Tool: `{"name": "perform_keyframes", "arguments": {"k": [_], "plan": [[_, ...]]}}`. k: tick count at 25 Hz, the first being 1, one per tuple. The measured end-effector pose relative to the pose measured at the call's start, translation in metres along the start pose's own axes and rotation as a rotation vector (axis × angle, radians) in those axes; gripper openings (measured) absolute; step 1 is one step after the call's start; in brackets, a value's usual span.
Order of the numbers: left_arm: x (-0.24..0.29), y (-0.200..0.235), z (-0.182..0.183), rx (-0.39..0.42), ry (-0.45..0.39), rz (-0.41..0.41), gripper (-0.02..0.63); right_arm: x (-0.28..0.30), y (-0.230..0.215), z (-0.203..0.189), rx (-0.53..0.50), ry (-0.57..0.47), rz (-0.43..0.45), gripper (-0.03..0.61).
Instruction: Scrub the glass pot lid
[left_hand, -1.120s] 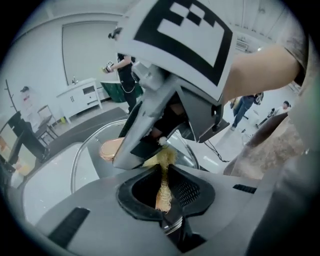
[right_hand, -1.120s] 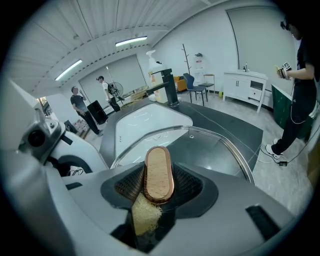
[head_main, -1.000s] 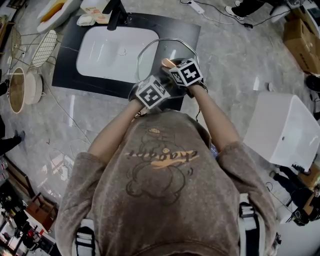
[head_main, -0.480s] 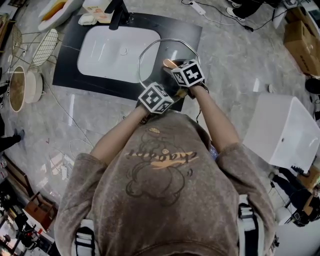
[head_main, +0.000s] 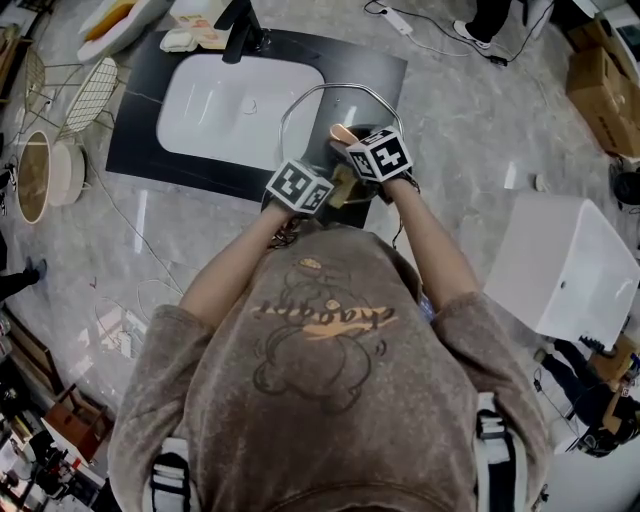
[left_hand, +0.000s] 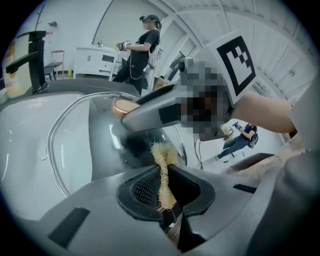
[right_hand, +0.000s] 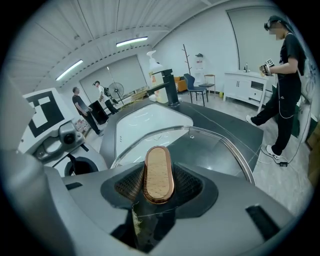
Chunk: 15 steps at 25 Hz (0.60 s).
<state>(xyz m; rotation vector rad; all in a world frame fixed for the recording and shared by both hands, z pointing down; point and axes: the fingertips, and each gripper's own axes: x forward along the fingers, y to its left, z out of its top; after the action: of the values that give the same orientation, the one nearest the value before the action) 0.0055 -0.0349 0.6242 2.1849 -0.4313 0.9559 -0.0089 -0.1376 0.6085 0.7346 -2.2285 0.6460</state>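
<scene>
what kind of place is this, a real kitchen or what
Probably a lab or studio mock-up, not a home kitchen: the sink sits in a lone black counter, cardboard boxes stand nearby, and another person in head gear stands across the room.

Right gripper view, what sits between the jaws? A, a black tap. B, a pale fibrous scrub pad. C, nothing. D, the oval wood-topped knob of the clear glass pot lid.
D: the right gripper clamps the oval wood-topped knob, with the clear glass pot lid spreading beyond it.

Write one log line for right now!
left gripper: grips scrubber | right gripper: grips lid knob | lid: partly over sink
</scene>
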Motion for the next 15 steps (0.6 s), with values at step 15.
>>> {"name": "perform_keyframes", "arguments": {"k": [15], "plan": [[-0.038,0.049,-0.022,-0.014,-0.019,0.126,0.058,-0.001,0.000,0.000,-0.026,-0.001,-0.009,0.176]]}}
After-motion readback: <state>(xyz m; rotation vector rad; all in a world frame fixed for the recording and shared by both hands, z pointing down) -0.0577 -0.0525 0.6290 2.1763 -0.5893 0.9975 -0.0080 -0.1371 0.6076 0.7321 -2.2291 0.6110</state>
